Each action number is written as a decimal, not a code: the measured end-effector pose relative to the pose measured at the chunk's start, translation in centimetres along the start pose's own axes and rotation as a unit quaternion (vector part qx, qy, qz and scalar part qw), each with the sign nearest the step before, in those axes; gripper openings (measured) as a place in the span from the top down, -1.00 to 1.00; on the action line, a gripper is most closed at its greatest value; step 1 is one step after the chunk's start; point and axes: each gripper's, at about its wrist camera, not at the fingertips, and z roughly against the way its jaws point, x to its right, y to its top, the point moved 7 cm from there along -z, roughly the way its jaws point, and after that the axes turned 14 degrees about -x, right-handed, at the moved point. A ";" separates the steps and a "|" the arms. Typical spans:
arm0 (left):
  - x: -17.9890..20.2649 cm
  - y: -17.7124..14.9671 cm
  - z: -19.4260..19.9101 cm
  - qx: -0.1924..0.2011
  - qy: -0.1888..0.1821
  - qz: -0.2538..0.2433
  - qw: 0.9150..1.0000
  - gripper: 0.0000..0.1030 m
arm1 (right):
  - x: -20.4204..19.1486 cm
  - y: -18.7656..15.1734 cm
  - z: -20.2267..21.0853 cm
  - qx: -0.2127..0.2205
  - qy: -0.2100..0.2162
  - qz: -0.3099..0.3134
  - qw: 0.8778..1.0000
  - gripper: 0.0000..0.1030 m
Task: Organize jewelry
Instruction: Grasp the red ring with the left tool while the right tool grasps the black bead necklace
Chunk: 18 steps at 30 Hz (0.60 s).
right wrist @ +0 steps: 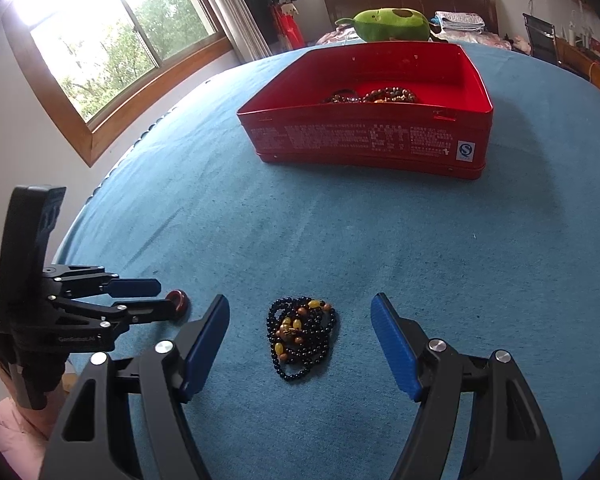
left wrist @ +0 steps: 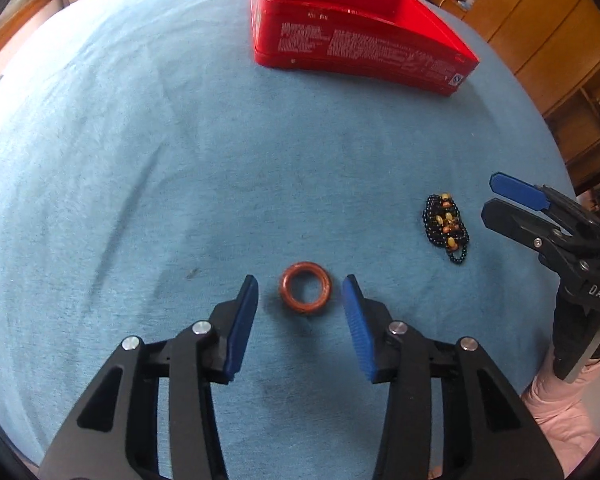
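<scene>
Probably a home bedroom: wooden headboard (right wrist: 408, 0), green plush toy (right wrist: 392, 24), curtained window (right wrist: 112, 44), wooden cabinets (left wrist: 540, 28).

Left claw (left wrist: 300, 294) spread wide, right claw (right wrist: 300, 322) likewise (both low, level)

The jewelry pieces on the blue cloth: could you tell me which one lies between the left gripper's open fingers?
The reddish-brown ring; it sits framed by the left gripper, whereas the black beaded necklace lies before the right gripper.
</scene>
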 end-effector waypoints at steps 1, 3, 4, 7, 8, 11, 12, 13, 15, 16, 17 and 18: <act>-0.1 0.1 0.1 0.001 0.002 0.002 1.000 0.18 | 0.0 0.1 0.0 0.000 0.000 0.000 1.000 -0.42; -0.8 -0.1 0.4 0.001 0.003 0.008 1.000 0.18 | 0.0 0.0 -0.1 0.000 0.000 0.000 1.000 -0.42; -1.2 0.0 0.4 0.001 0.007 0.012 1.000 0.19 | 0.0 0.0 -0.1 -0.001 0.001 0.000 1.000 -0.42; -1.7 -0.3 0.2 -0.005 0.009 0.012 1.000 0.21 | 0.0 0.0 -0.2 -0.003 0.001 0.000 1.000 -0.42; -1.7 -0.5 -0.1 -0.007 0.009 0.010 1.000 0.21 | -0.1 0.1 -0.3 -0.003 0.001 0.000 1.000 -0.42; -1.3 -0.3 -0.5 -0.009 0.018 0.001 1.000 0.21 | -0.1 0.1 -0.3 -0.005 0.002 0.000 1.000 -0.42; -1.2 -0.2 -0.6 -0.009 0.021 0.000 1.000 0.22 | -0.2 0.1 -0.4 -0.005 0.002 0.001 1.000 -0.42; -1.0 0.0 -0.7 -0.008 0.025 0.000 1.000 0.25 | -0.2 0.1 -0.4 -0.006 0.001 0.002 1.000 -0.42; -0.8 0.4 -1.2 -0.009 0.039 -0.001 0.999 0.38 | -0.5 0.0 -0.5 -0.008 0.001 0.006 1.000 -0.42; -0.9 0.5 -1.3 -0.006 0.044 -0.003 0.999 0.43 | -0.6 0.0 -0.6 -0.009 0.001 0.008 1.000 -0.42; -0.6 0.4 -1.3 -0.005 0.046 -0.005 0.999 0.49 | -0.7 0.0 -0.7 -0.011 0.000 0.009 1.000 -0.42; -0.6 0.5 -1.3 -0.003 0.049 -0.005 0.999 0.55 | -0.7 0.0 -0.8 -0.013 -0.001 0.009 1.000 -0.42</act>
